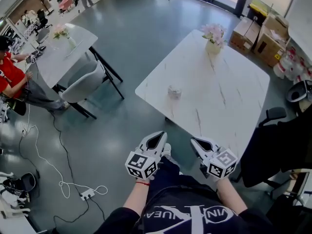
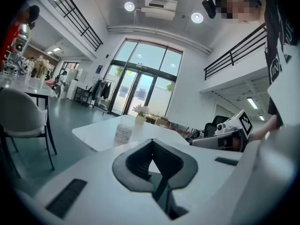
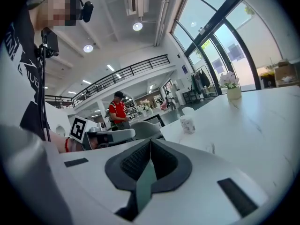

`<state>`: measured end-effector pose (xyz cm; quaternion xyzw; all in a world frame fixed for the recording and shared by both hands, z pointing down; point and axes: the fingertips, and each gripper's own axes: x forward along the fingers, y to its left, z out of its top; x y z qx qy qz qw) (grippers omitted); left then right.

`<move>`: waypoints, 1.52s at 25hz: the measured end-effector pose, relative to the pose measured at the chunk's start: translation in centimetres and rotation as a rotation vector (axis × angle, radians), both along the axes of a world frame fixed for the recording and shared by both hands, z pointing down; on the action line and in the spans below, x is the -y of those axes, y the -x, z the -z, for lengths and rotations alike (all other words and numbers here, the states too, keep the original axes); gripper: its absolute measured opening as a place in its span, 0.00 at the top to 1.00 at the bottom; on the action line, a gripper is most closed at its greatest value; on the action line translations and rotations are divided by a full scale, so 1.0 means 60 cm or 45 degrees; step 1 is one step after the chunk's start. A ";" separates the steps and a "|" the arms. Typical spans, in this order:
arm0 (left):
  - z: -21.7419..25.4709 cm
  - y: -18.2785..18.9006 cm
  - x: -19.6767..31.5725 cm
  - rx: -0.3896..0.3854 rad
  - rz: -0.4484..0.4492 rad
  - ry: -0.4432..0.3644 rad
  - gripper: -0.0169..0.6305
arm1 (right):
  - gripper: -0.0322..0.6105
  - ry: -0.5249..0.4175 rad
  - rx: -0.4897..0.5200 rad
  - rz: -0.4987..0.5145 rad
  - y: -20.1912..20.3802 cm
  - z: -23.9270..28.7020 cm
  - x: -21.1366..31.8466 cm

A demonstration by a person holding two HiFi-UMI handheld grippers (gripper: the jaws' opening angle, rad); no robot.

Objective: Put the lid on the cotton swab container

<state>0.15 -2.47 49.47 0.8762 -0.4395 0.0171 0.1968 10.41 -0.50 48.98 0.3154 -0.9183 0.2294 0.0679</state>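
The cotton swab container [image 1: 174, 91] is a small round pale tub standing near the left edge of the white marble table [image 1: 229, 101]. It also shows far ahead as the container [image 2: 123, 133] in the left gripper view and the container [image 3: 187, 123] in the right gripper view. No separate lid can be made out at this distance. My left gripper [image 1: 156, 139] and right gripper [image 1: 199, 143] hang close to the person's body over the floor, well short of the table. Both are shut and hold nothing; the jaws meet in the left gripper [image 2: 151, 143] and right gripper [image 3: 150, 142] views.
A vase of pink flowers [image 1: 213, 37] stands at the table's far end. Another table with grey chairs [image 1: 83, 82] and a seated person in red [image 1: 10, 79] are at the left. Cables and a power strip [image 1: 87, 194] lie on the floor. Black office chairs [image 1: 273, 145] stand at the right.
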 end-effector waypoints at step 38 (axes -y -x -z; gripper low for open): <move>-0.120 -0.014 0.356 0.008 -0.323 0.259 0.97 | 0.95 0.347 -0.021 -0.140 0.064 -0.044 0.474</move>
